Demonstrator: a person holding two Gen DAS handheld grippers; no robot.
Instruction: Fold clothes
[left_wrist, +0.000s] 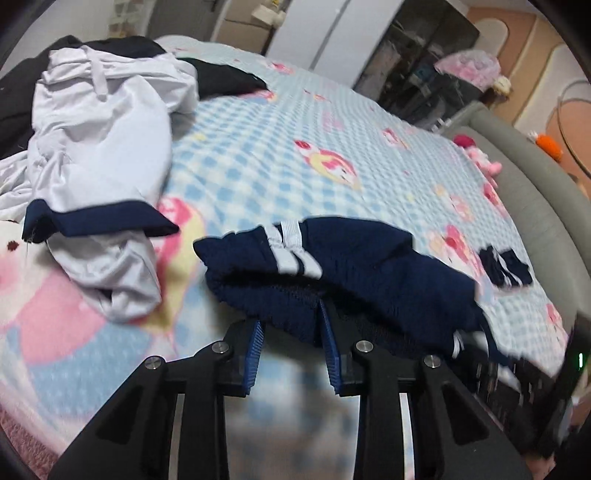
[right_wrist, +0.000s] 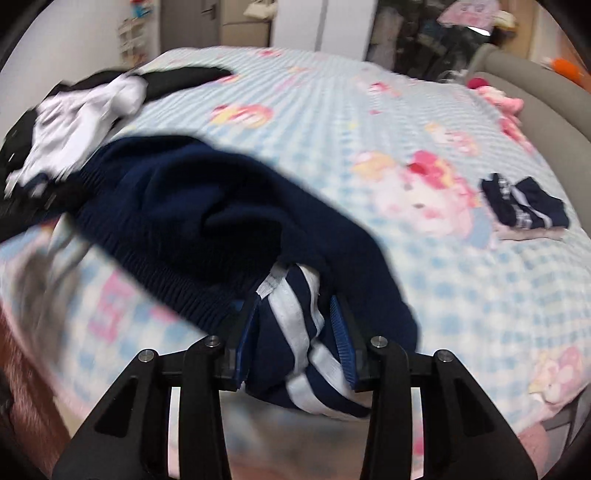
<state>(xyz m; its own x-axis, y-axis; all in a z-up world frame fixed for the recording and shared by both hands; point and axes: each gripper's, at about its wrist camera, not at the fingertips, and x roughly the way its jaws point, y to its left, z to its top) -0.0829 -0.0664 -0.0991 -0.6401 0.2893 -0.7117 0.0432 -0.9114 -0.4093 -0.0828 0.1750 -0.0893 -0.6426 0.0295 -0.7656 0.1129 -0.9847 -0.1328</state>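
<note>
Evidently the step in hand is the pick-up: a navy knit garment (right_wrist: 207, 206) with white stripes is caught at two points near the bed's near edge, ahead of any fold. In the right wrist view the right gripper (right_wrist: 293, 332) is clamped on a bunched, striped part of it, cloth filling the gap between the blue pads. In the left wrist view the left gripper (left_wrist: 291, 328) has its jaws partly drawn in with the garment's ribbed edge between the tips, apparently pinched, though the contact is hidden by the cloth. The rest of it sags onto the checked bedspread (left_wrist: 280, 147). Next, I judge, both hands must draw apart to spread it flat, clear of the white garment pile (left_wrist: 99, 122) at the far left corner.
</note>
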